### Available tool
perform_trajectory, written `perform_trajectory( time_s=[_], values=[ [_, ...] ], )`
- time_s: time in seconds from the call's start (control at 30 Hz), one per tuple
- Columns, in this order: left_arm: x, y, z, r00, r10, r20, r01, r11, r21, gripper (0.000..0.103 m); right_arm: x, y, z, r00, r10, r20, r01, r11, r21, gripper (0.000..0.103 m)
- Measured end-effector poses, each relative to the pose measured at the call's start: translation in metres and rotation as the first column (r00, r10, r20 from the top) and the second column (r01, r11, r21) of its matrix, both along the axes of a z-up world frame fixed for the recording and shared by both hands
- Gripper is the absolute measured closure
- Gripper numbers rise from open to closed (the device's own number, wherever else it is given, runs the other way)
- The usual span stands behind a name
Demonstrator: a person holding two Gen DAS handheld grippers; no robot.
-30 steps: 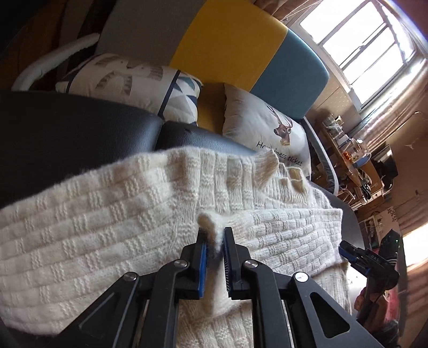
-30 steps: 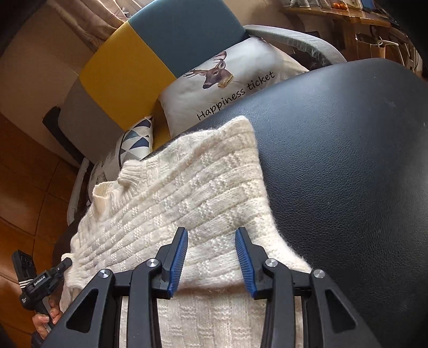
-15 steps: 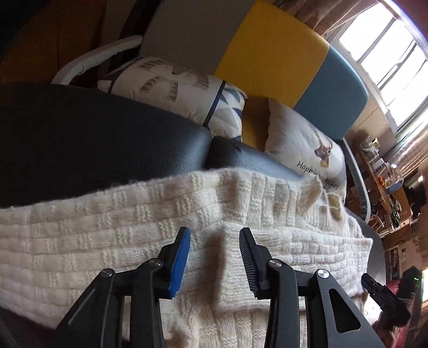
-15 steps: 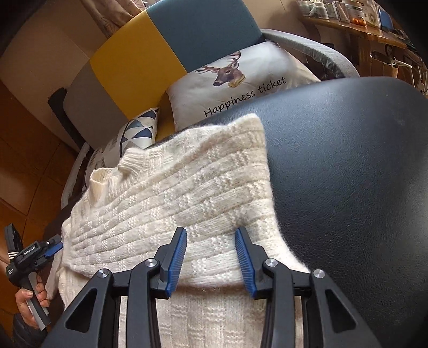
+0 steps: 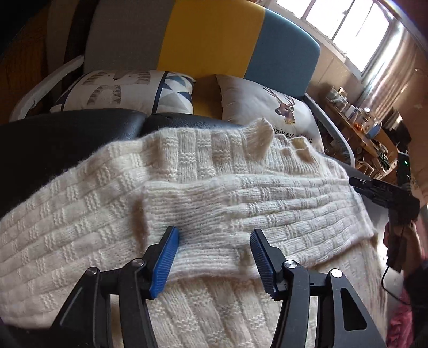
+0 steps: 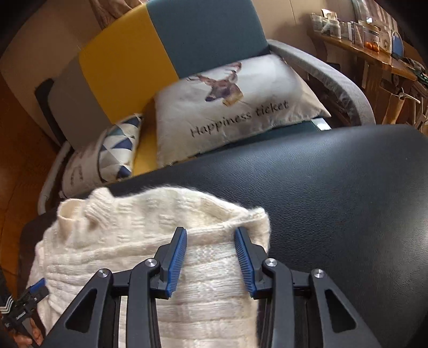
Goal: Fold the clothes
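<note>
A cream knitted sweater [image 5: 240, 192] lies spread on a black leather surface [image 5: 67, 139], with one sleeve folded flat across its body. My left gripper [image 5: 214, 231] hovers over that sleeve. Its jaws are opening, the blue pads stand apart, and the knit lies below them unpinched. In the right wrist view, my right gripper [image 6: 210, 230] stands open over the sweater [image 6: 120, 241] near its far right corner, pads clear of the wool. Each gripper also shows in the other's view: the right gripper [image 5: 374, 187] at the sweater's right edge, the left gripper [image 6: 34, 291] at the lower left.
Behind the black surface [image 6: 334, 187] is a sofa with a grey, yellow and teal back [image 5: 214, 40]. On it lie a deer-print cushion [image 6: 227, 107] and a triangle-pattern cushion [image 5: 128, 91]. A cluttered wooden shelf [image 6: 374, 45] runs along the right, under a bright window [image 5: 347, 24].
My left gripper let go of the pinched knit and opened wide; the sleeve now lies flat across the sweater. My right gripper moved forward to the sweater's far corner, still open.
</note>
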State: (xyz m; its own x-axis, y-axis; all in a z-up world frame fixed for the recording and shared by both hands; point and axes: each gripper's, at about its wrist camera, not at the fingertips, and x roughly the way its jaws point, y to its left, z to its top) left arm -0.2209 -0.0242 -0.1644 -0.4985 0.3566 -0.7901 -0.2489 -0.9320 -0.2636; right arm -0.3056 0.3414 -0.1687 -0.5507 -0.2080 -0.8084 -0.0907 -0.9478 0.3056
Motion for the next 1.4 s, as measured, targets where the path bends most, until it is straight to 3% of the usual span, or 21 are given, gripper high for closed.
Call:
perform_trajectory(
  time_s=[0.13,0.2,0.3,0.4,0.47,0.57,0.67,0.83,0.93,1.07,1.17,1.23,1.33,1.4],
  values=[
    [0.009,0.007,-0.004,0.999,-0.012,-0.052,0.008,0.998,-0.065,0.046,-0.002,-0.002,-0.005,1.000,0.011,0.003,-0.011,0.999,0.037,0.067],
    [0.010,0.006,-0.004,0.998,-0.003,-0.058,0.000,0.998,-0.059,0.046,0.000,-0.001,-0.003,1.000,0.008,0.020,-0.008,0.999,0.032,0.067],
    [0.012,-0.006,0.009,0.999,0.033,-0.037,-0.033,0.999,0.015,0.045,0.016,-0.002,0.017,1.000,-0.018,-0.006,0.018,1.000,0.012,0.066],
    [0.028,-0.046,0.026,0.989,0.146,-0.010,-0.142,0.974,0.178,0.043,0.055,-0.016,0.041,0.996,0.017,-0.086,-0.022,0.998,-0.051,0.065],
    [0.051,-0.091,0.029,0.966,0.257,0.034,-0.256,0.920,0.296,0.043,0.086,-0.028,0.045,0.993,0.041,-0.106,-0.056,0.989,-0.139,0.064],
    [0.089,-0.163,0.030,0.901,0.415,0.124,-0.425,0.791,0.441,0.043,0.131,-0.054,0.037,0.991,0.092,-0.101,-0.116,0.956,-0.268,0.064],
    [0.141,-0.249,0.020,0.780,0.596,0.190,-0.611,0.660,0.438,0.043,0.170,-0.086,0.021,0.988,0.136,-0.076,-0.153,0.935,-0.319,0.064],
    [0.216,-0.383,0.006,0.518,0.811,0.271,-0.823,0.387,0.415,0.044,0.212,-0.130,0.010,0.977,0.205,-0.066,-0.215,0.934,-0.285,0.064],
    [0.235,-0.432,-0.005,0.442,0.835,0.328,-0.854,0.280,0.438,0.044,0.221,-0.152,0.004,0.971,0.237,-0.039,-0.239,0.940,-0.243,0.064],
    [0.233,-0.460,-0.021,0.409,0.824,0.392,-0.865,0.213,0.454,0.044,0.224,-0.167,-0.008,0.973,0.230,0.006,-0.223,0.949,-0.222,0.063],
    [0.222,-0.465,-0.034,0.417,0.800,0.431,-0.859,0.192,0.474,0.044,0.223,-0.172,-0.010,0.974,0.225,0.014,-0.217,0.953,-0.209,0.062],
    [0.213,-0.462,-0.039,0.428,0.789,0.441,-0.854,0.194,0.482,0.044,0.222,-0.172,-0.011,0.977,0.214,0.023,-0.204,0.955,-0.215,0.062],
    [0.203,-0.459,-0.042,0.425,0.797,0.429,-0.850,0.188,0.492,0.044,0.222,-0.167,-0.014,0.983,0.182,0.030,-0.168,0.950,-0.262,0.062],
    [0.200,-0.458,-0.044,0.410,0.802,0.435,-0.854,0.169,0.493,0.045,0.222,-0.164,-0.015,0.985,0.171,0.030,-0.156,0.948,-0.277,0.062]
  ],
)
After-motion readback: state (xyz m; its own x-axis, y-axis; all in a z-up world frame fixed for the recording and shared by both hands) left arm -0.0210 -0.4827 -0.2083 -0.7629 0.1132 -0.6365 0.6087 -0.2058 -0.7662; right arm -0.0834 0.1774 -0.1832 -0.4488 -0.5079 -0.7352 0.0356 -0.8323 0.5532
